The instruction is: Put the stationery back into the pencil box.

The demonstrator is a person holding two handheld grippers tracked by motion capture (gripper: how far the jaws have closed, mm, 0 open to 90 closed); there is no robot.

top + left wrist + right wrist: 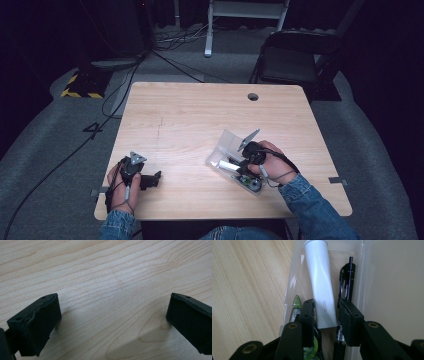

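Your clear plastic box (226,145) lies open on the right half of the light wooden table (190,115), its lid folded out toward the far side. Inside it you have one white plastic tube (321,287) lying lengthwise, one black pen (347,282) just beside it against the box wall, and a green and black item (297,302) at the near end that is too hidden to name.

Your right gripper (325,312) reaches down into the box with its jaws on either side of the tube's lower end; a sliver of gap shows on each side, so the pads sit beside the tube rather than pinching it. Your right hand (272,162) rests at the box's near right edge.

Your left gripper (112,322) lies low over bare wood at the near left of the table, jaws spread wide with nothing between them, your left hand (122,187) wrapped around its body.
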